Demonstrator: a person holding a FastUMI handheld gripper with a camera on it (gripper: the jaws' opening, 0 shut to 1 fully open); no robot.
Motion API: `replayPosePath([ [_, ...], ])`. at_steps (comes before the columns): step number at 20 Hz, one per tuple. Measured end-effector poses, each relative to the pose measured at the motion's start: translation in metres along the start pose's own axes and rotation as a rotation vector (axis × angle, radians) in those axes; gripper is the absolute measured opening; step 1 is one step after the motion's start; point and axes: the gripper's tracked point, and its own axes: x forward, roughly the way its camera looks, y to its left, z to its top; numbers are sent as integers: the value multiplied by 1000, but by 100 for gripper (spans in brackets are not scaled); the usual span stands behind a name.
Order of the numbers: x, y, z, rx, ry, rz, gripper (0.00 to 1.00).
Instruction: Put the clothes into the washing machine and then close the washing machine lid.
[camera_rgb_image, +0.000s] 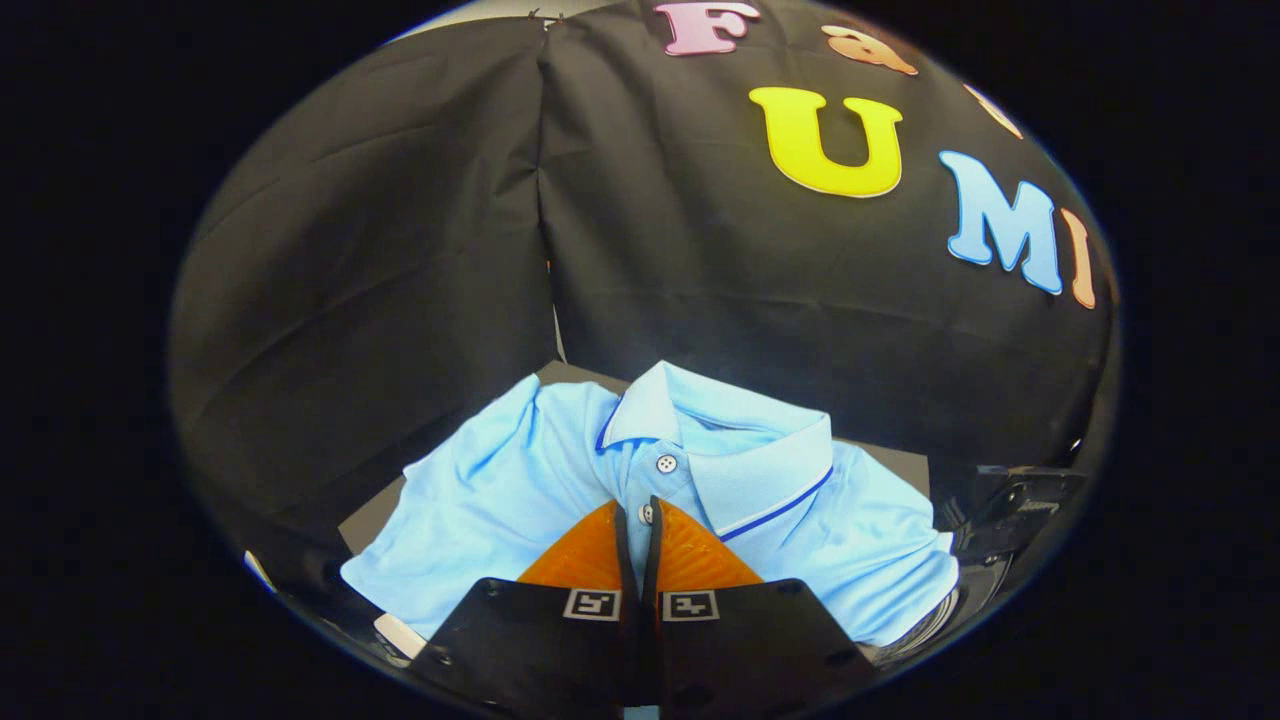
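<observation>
Shirt (560, 480) is the landmark for everything else: a light blue polo with a darker blue line along its collar and two buttons on its placket, lying spread and somewhat rumpled on a dark surface (375, 515) in front of the booth's black cloth wall (400, 250). The gripper (640, 515) sits at the shirt's near side, directly over the placket below the collar, with its two fingers drawn almost together so that just a thin slit remains between them. Their tips meet right at the lower button, and it looks as if a fold of the placket may be pinched there, but the fabric between the tips is too hidden to say whether both fingers truly press on it; a firm hold cannot be confirmed. To the shirt's right, just past its sleeve, stands a dark, shiny piece of equipment (1010, 500); it may be part of the washing machine, though too little of it is visible to be sure. Judged from this, the task is at its very start: the shirt is not yet in any machine, at most the pick-up at the placket is under way, and lifting the shirt, carrying it over, dropping it in and closing the lid all remain to be done.
</observation>
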Motion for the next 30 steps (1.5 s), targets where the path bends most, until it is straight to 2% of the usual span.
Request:
replayPosePath([
  [13, -96, -30, 102, 27, -229, 79, 1],
  [20, -141, -56, 131, 16, -317, 83, 1],
  [30, -197, -132, 144, -32, -398, -23, 1],
])
